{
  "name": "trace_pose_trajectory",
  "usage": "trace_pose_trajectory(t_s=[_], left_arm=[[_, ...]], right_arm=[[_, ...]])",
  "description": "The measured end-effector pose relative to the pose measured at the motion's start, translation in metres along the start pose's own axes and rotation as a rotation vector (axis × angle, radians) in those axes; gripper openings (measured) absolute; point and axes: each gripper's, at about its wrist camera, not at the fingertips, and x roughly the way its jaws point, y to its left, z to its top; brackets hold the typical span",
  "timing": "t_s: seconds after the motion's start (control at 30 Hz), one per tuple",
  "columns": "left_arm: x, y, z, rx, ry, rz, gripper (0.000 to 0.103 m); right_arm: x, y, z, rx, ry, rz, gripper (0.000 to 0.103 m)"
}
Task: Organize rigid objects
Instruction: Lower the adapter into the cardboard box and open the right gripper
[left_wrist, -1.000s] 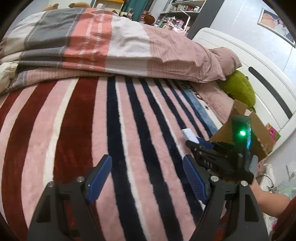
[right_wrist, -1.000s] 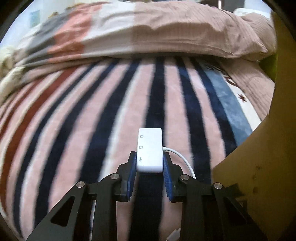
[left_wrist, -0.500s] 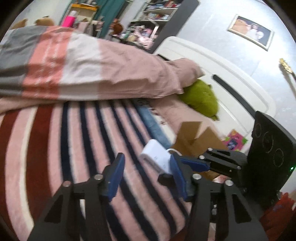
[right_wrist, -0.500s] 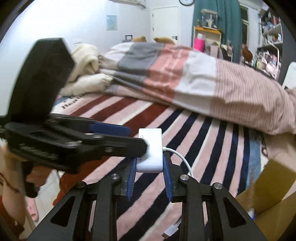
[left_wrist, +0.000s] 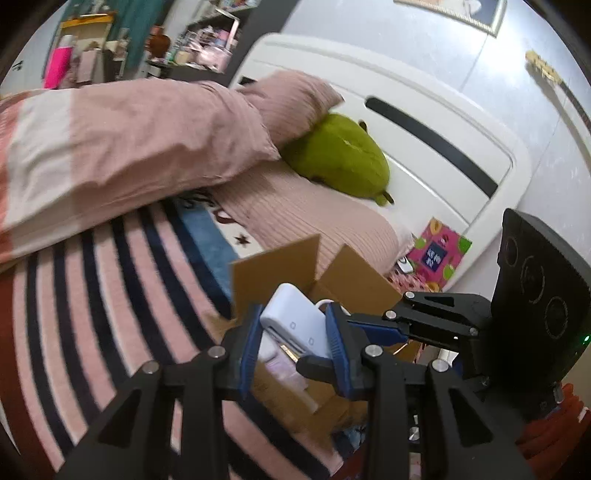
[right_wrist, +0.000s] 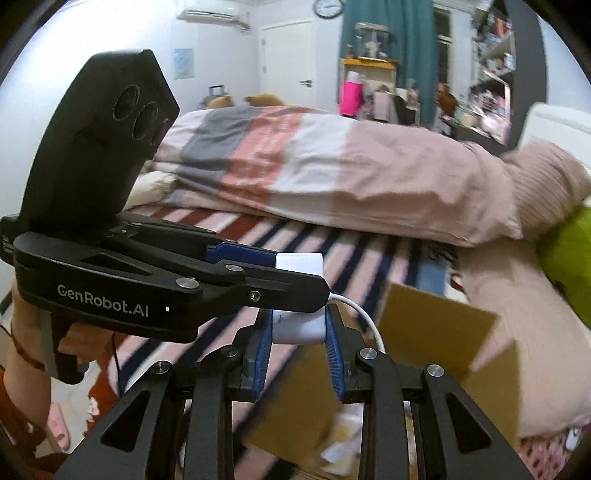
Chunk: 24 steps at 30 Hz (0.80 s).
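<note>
A white USB adapter (left_wrist: 295, 325) with a short white cable (right_wrist: 364, 314) is held between both grippers above an open cardboard box (left_wrist: 325, 280). My left gripper (left_wrist: 291, 339) is shut on one end of the adapter. My right gripper (right_wrist: 299, 332) is shut on the other end (right_wrist: 299, 326). In the right wrist view the left gripper (right_wrist: 295, 264) reaches in from the left, its blue pads clamped on the adapter's far end. The box (right_wrist: 424, 332) stands on the bed's near right edge and holds several small items.
A striped blanket (left_wrist: 92, 295) covers the bed. A folded pink and grey duvet (right_wrist: 314, 162) lies across the back. A green plush toy (left_wrist: 340, 155) rests by the pink pillow (left_wrist: 295, 99) and the white headboard (left_wrist: 424, 122). A pink package (left_wrist: 439, 254) lies beside the bed.
Both grippers have swung right to above the box. My left gripper, open half a second ago, has closed on the adapter that the right gripper still holds.
</note>
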Motion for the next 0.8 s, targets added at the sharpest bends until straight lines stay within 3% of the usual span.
trace_pose_trajectory(t_s=[0.27,0.33,0.37,0.4,0.43,0.47,0.53,0.6,0.7,0.8], left_arm=[[0.048,-0.017,0.008,0.023,0.079,0.026,0.032],[0.051,-0.014,0.007,0.025,0.091,0.055,0.042],[0.052,-0.014,0.007,0.026,0.088,0.065,0.054],[0.050,-0.013,0.006,0.027,0.079,0.080,0.064],[0.048,-0.013,0.006,0.027,0.071,0.092,0.067],[0.045,-0.012,0.005,0.028,0.065,0.101,0.070],[0.036,-0.012,0.004,0.024,0.044,0.125,0.077],[0.025,-0.011,0.002,0.014,0.020,0.162,0.078],[-0.003,-0.011,-0.006,0.004,-0.043,0.266,0.088],[-0.031,-0.012,-0.017,0.016,-0.111,0.394,0.091]], right_arm=[[0.001,-0.050,-0.023,0.068,0.064,-0.028,0.023],[0.004,-0.054,-0.027,0.054,0.061,-0.029,0.023],[0.005,-0.056,-0.029,0.055,0.067,-0.030,0.025],[0.008,-0.058,-0.030,0.063,0.082,-0.028,0.034],[0.011,-0.060,-0.030,0.074,0.094,-0.023,0.044],[0.012,-0.062,-0.032,0.083,0.100,-0.021,0.047],[0.012,-0.062,-0.034,0.088,0.107,-0.026,0.048],[0.011,-0.060,-0.034,0.088,0.105,-0.025,0.048],[0.004,-0.055,-0.031,0.083,0.084,-0.016,0.049],[-0.007,-0.047,-0.027,0.062,0.035,-0.006,0.060]])
